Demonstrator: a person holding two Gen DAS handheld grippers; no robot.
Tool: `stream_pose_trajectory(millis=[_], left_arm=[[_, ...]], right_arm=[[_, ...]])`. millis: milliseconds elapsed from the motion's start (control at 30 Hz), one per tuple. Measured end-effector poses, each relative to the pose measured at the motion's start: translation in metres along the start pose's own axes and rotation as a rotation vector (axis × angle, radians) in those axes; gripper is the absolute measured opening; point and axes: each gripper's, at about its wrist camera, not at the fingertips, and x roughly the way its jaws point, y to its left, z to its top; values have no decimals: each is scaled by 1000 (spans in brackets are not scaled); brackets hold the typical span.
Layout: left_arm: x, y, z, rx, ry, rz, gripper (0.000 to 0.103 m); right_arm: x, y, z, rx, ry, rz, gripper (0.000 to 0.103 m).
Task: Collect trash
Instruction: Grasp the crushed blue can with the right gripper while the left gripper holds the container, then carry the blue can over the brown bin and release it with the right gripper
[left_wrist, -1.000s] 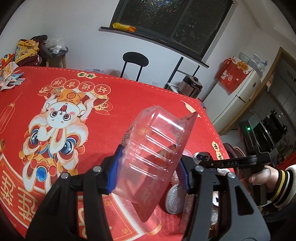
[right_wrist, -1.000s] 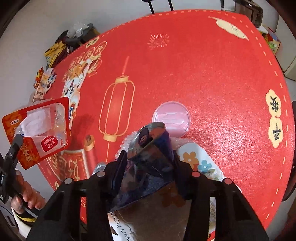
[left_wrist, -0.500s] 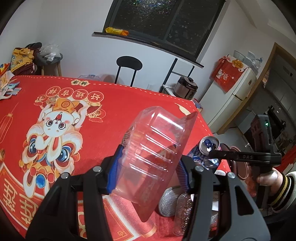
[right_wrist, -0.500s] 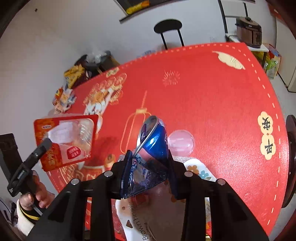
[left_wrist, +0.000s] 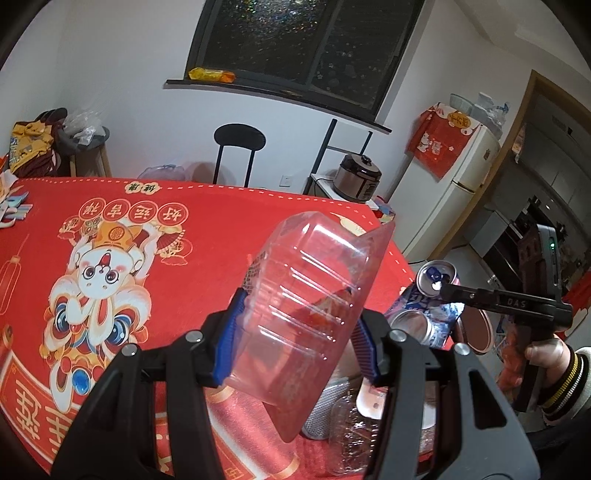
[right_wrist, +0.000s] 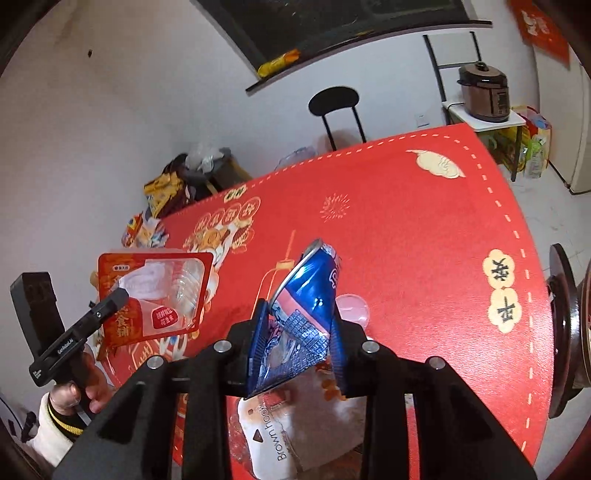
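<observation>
Left tongs (left_wrist: 299, 328) clamped on clear plastic tray (left_wrist: 306, 299), blue pads (left_wrist: 231, 332) pressing both side walls, tray tilted and held up off the bench (left_wrist: 207, 229). Right tongs (right_wrist: 297, 350) clamped on blue drink can (right_wrist: 308, 295); jaws have just been closing, can crushed flat between them, rim end sticking up past the tips. Under the can on the red cloth: white printed wrapper (right_wrist: 295, 432), a clear round lid (right_wrist: 352, 308) just beyond. More crushed trash (left_wrist: 343, 413) lies low between both tongs.
</observation>
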Motion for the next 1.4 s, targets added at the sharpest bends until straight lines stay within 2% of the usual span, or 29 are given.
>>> stream_pose_trajectory(millis=[233,467,767,1000,1133,1267,1333,1400], left_arm=[[1,-21,9,34,-6,-19,54],[5,-47,17,58,-2,-54,54],[14,-81,23,68,9,-100,54],[18,-103,26,84,19,-93,54],[20,-120,29,100,20,-84,54],[25,-137,34,114,23,-90,54],[28,-150,36,129,25,-96,54],[31,-163,38,149,27,-105,54]], right_arm=[[-34,-28,-1,53,-83,-22,30],[-84,-81,-3,141,-181,-85,30],[-158,-171,-11,234,-271,-266,30],[-206,-251,-16,302,-303,-442,30],[-219,-296,-17,356,-299,-500,30],[-224,-325,-16,397,-288,-524,31],[-229,-335,-16,411,-293,-524,33],[-236,-338,-15,417,-311,-535,46]])
